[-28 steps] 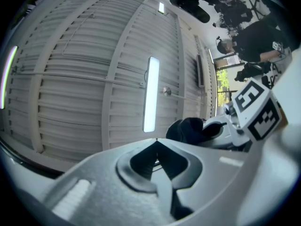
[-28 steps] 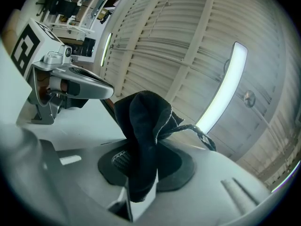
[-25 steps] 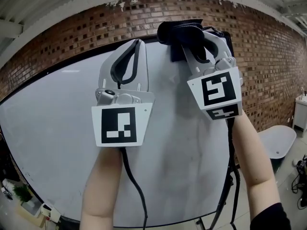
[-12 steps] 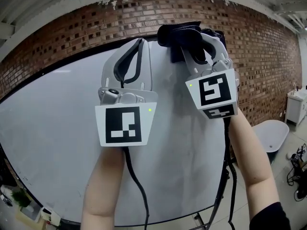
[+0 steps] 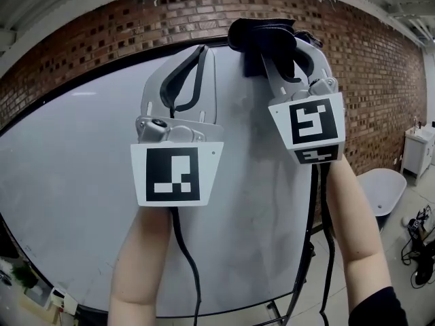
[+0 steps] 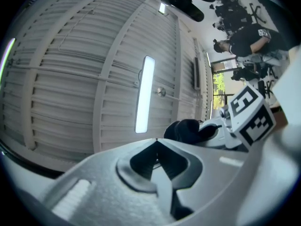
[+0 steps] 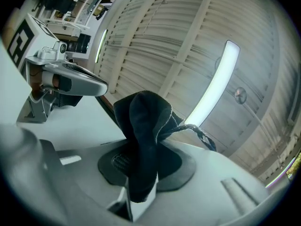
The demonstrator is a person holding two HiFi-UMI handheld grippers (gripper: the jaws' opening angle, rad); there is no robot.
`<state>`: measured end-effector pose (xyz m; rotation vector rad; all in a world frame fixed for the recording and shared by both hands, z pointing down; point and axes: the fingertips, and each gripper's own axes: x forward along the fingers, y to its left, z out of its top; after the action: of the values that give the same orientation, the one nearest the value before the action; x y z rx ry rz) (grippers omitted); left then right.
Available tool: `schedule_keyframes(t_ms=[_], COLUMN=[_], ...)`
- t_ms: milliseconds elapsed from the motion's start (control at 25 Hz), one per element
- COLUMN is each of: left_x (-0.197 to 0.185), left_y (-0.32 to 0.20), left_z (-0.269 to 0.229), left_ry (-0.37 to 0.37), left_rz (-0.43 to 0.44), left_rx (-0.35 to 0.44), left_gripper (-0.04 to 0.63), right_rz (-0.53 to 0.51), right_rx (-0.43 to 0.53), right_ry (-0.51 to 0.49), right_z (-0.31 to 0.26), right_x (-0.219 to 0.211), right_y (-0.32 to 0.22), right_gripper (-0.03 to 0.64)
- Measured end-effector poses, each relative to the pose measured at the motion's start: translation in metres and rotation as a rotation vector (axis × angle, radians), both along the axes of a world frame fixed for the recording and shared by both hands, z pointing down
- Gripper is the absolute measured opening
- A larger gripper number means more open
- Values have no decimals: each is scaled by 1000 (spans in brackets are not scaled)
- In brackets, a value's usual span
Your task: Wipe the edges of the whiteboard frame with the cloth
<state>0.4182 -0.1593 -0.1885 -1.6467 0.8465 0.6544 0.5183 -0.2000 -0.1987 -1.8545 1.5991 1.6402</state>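
1. Two grippers are rising in front of the whiteboard [image 5: 81, 182], and you are holding both up near its black frame [image 5: 136, 62], with the brick wall [image 5: 81, 46] showing above it.
2. You are gripping the dark cloth [image 5: 255, 36] in the right gripper [image 5: 279, 46]. Its jaws are pinching a bunched fold, and the rest is bulging out past the tips with a frayed thread trailing off.
3. The cloth is sitting at the frame's top edge near the right end of the board, overlapping the black strip in the head view. Whether it is pressing on the strip cannot be told.
4. You are keeping the left gripper [image 5: 201, 51] closed on nothing, with its tips meeting point to point. It is pointing up the white surface just left of the cloth, with the tips just beside the frame.
5. A black cable [image 5: 190, 277] is hanging from the left gripper down past your forearm.
6. A long ceiling lamp [image 7: 216, 79] is glowing beyond the cloth in the right gripper view.
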Motion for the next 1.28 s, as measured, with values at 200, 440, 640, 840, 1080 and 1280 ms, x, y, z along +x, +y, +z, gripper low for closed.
schedule_keyframes(t_ms=[200, 440, 640, 840, 1080, 1280], left_x=[36, 73, 94, 101, 98, 94], left_y=[5, 4, 6, 11, 9, 15], left_z=[-2, 2, 2, 7, 25, 51], left_ry=[3, 18, 10, 19, 36, 32], left_rz=[4, 41, 40, 46, 69, 81], left_rx=[20, -13, -28, -21, -59, -80], left_gripper=[5, 5, 5, 5, 5, 5], right_rz=[-19, -12, -29, -54, -59, -96], right_rx=[8, 1, -14, 51, -42, -80], right_ry=[-25, -56, -66, -56, -20, -49], right_z=[-5, -9, -8, 4, 16, 38], right_x=[40, 87, 107, 108, 99, 105], right_y=[0, 5, 7, 21, 10, 9], right_gripper=[80, 80, 80, 80, 80, 80])
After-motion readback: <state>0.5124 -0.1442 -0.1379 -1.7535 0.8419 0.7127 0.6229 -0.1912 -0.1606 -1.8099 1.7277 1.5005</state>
